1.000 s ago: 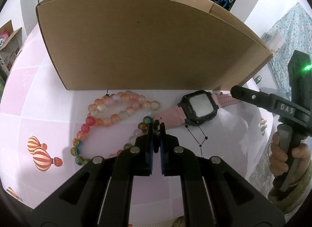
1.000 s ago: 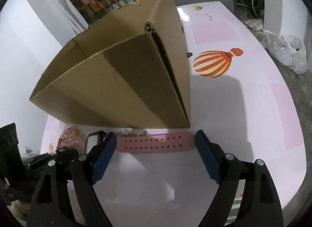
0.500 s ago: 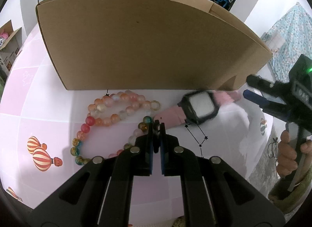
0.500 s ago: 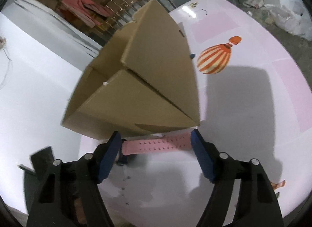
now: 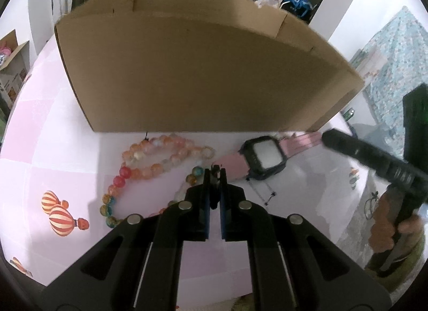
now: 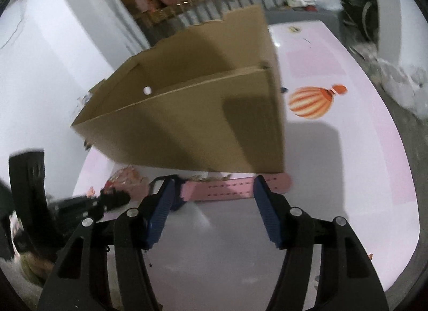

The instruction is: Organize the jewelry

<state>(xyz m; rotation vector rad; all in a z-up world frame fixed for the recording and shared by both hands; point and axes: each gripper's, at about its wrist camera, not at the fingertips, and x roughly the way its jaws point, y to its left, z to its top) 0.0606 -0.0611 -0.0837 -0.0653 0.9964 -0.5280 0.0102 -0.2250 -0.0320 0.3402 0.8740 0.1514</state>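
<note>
Bead bracelet (image 5: 149,161) lies looped on the table (image 5: 53,166) just before the cardboard box (image 5: 203,70): light, limp, likely to roll, so best pinched on one bead. Left gripper (image 5: 214,177) is pressed nearly together on a small dark bit, identity unclear. Rightward, pink watch (image 5: 263,156) has a flexible strap; right gripper (image 6: 214,190) is spread wide astride that strap, box wall crowding close.

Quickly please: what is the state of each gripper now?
Left gripper: shut on something small and dark; what it is cannot be told.
Right gripper: open, straddling the pink watch strap.
</note>
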